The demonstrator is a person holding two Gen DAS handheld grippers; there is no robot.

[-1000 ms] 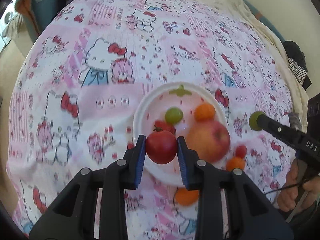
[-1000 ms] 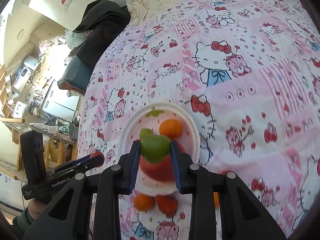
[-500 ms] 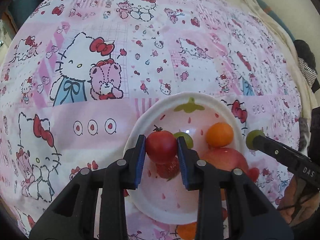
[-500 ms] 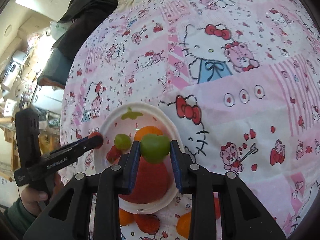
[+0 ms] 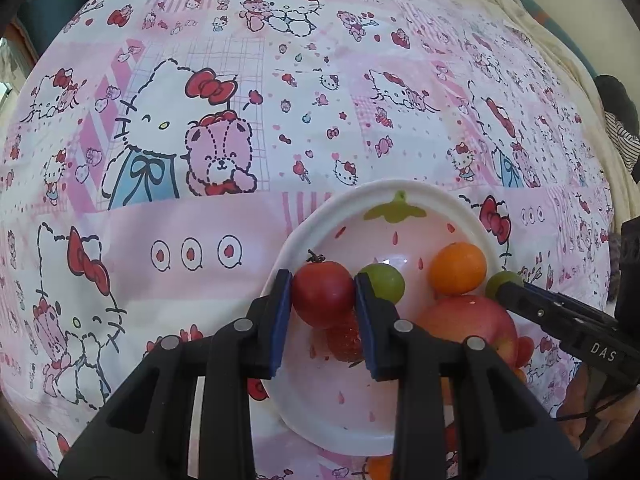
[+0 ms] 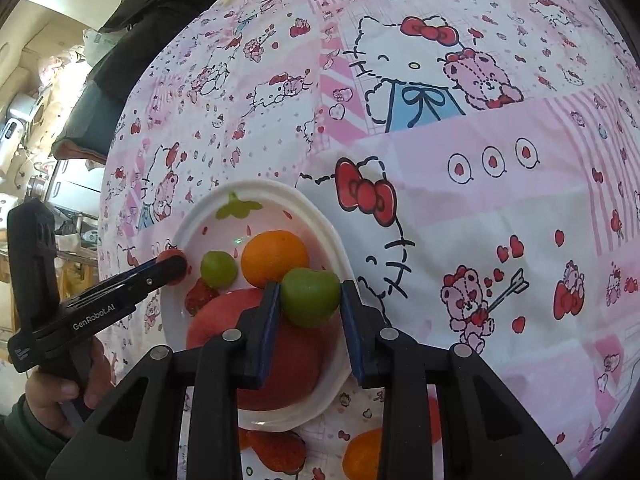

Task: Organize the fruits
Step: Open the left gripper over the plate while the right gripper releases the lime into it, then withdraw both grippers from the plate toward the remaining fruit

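A white strawberry-print bowl (image 5: 384, 192) (image 6: 320, 212) sits on the pink Hello Kitty cloth. In it lie a big red apple (image 5: 480, 320) (image 6: 224, 320), an orange (image 5: 458, 266) (image 6: 274, 258), a green grape (image 5: 386, 280) (image 6: 218, 268) and a strawberry (image 5: 344, 338) (image 6: 198, 296). My left gripper (image 5: 323, 300) is shut on a red tomato (image 5: 322, 298) over the bowl's left rim; it also shows in the right wrist view (image 6: 172, 268). My right gripper (image 6: 310, 298) is shut on a green fruit (image 6: 310, 296) over the bowl's right rim; it also shows in the left wrist view (image 5: 502, 282).
Loose fruit lies on the cloth near the bowl's front: a strawberry (image 6: 276, 452), an orange (image 6: 362, 456) (image 5: 380, 466) and small red pieces (image 5: 524, 346). Dark clothing (image 6: 156, 12) and shelves of household clutter (image 6: 28, 112) lie beyond the bed's far edge.
Both grippers have moved forward and lower over the bowl with their fruits still held. The bowl now looks larger and nearer in both views.
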